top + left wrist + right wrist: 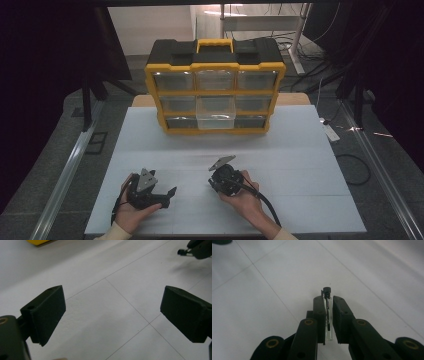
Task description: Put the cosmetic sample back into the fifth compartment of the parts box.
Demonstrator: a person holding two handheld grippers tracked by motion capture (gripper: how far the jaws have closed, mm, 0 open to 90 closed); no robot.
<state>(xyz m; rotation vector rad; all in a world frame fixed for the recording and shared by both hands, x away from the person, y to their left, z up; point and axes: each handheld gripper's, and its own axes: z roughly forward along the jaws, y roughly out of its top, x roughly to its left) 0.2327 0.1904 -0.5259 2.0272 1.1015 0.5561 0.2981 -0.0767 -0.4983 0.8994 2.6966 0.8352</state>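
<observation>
Clamped between the two black pads of the right gripper (329,305), a small clear glass vial (328,322) with a black cap was seen in the right gripper view. The vial's body was pinched lengthwise by the pads, and its cap was left poking out just past the fingertips (320,305). Below the tips, a white table (262,302) with thin seam lines was noted.

The left gripper (112,312) was found released, its pads (46,312) spread well apart with bare table surface between them and nothing touching either one. Far beyond its right pad, at the top corner of the left gripper view, part of the other gripper was glimpsed.

From the high view, both grippers were recorded low over the near part of the table, each held in a hand, well apart from one another. Far ahead of the fingertips, a yellow-and-black drawer organizer (215,90) was noted at the table's back, with one clear drawer (215,117) in its middle column pulled partly out.
</observation>
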